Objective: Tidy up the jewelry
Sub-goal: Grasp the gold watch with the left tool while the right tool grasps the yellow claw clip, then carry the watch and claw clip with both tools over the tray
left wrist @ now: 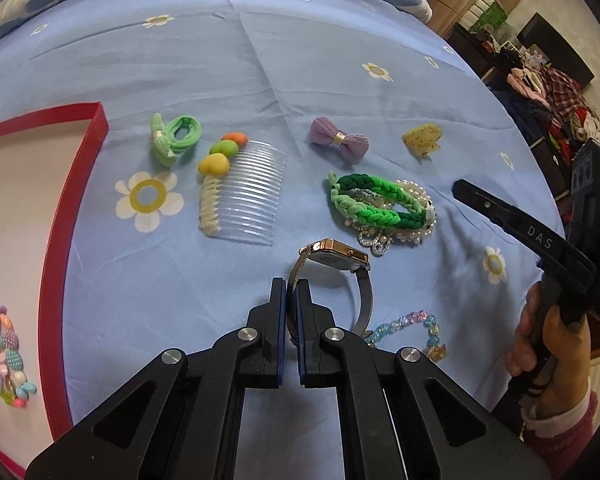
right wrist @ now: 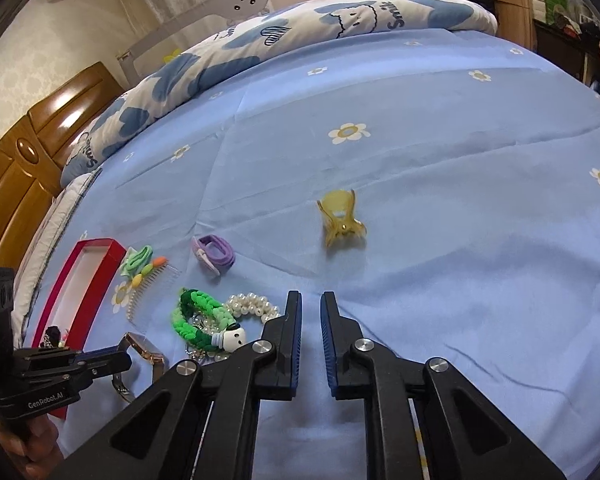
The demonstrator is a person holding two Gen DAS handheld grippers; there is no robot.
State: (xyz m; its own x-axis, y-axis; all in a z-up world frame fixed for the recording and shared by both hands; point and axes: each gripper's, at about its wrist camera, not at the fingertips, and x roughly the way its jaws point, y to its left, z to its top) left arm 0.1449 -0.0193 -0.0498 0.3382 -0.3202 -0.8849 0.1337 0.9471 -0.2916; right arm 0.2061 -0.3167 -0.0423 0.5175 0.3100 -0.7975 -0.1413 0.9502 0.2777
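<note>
Blue bedsheet (left wrist: 220, 60) carries most pieces unsorted. Left gripper (left wrist: 291, 294) clamps the watch (left wrist: 334, 254) strap just ahead; red box (left wrist: 72, 184), leftward, holds few. Right gripper (right wrist: 311, 312) empty, parted.

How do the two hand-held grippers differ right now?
The left hand-held gripper is shut on the watch strap; the right hand-held gripper stands open, holding nothing. The left sits near the red box; the right hovers over bare bedsheet, pointing toward the yellow claw clip. Both have black fingers with blue pads.
</note>
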